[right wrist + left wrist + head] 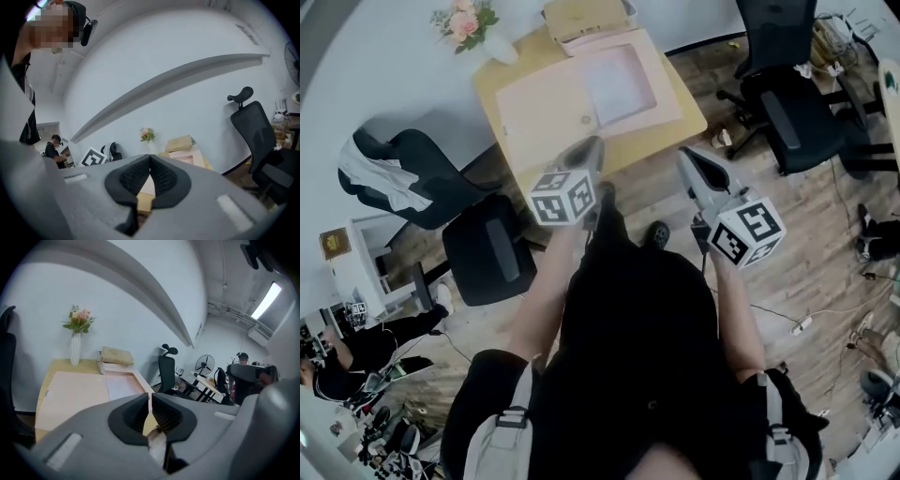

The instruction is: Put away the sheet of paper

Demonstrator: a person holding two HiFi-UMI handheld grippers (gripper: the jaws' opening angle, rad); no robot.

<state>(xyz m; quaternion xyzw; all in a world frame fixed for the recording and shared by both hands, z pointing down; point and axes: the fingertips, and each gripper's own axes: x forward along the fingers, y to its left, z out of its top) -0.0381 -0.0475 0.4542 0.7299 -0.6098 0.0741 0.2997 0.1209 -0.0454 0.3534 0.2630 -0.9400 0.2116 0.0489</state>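
Closed jaws; pale flat sheet (619, 84) beyond

I'm seeing a flower vase (499, 47) at eleven o'clock on the counter (493, 96), and a black office chair (791, 114) at two.

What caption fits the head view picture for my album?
Left gripper and right gripper, both shut, point toward a sheet of paper on a pink folder.

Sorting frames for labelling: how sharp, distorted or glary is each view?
Head view: sharp on the desk, fisheye-warped toward the corners. Left gripper view: dark round vignette, the ceiling lamp blown out, the left gripper soft up close. Right gripper view: the wall ledge bows into an arc; the right gripper is soft too.
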